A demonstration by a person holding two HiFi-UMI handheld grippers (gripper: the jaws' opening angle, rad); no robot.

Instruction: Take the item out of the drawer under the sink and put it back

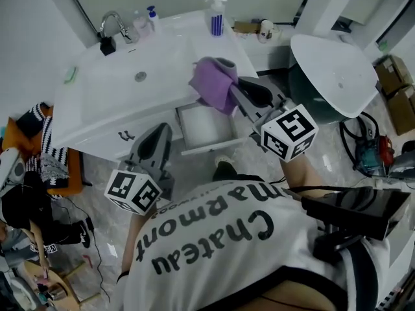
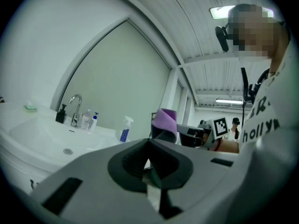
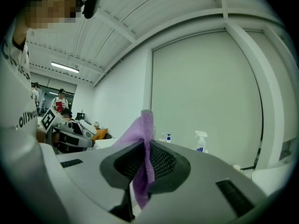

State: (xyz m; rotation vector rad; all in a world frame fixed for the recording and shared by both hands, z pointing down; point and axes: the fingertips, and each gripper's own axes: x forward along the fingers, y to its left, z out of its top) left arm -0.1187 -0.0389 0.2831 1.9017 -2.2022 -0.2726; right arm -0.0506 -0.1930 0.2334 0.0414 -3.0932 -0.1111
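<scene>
Drawer (image 1: pixel 204 127): under the sink counter (image 1: pixel 97 118), pulled open; its pale floor is in view.
Sink (image 1: pixel 117 86): white basin with a drain (image 1: pixel 140 76); tap (image 1: pixel 113 23) at the back.
Counter items: spray bottle (image 1: pixel 216 15) with a blue striped label and a small pump bottle (image 1: pixel 152 17), both upright at the back rim.
Purple cloth (image 1: pixel 214 83): out of the drawer, held in the air over the counter's front edge, just above the open drawer.
Right hand-held gripper (image 3: pixel 145 160): jaws clamped on the purple cloth, which sticks up above the pads and hangs below them.
Left hand-held gripper (image 2: pixel 150 164): jaws together, nothing between them; held in front of the counter, left of the drawer.
Writing: the person's white shirt (image 1: pixel 259 251) reads "Chateau Marmont"; the spray bottle's print is too small to read.
</scene>
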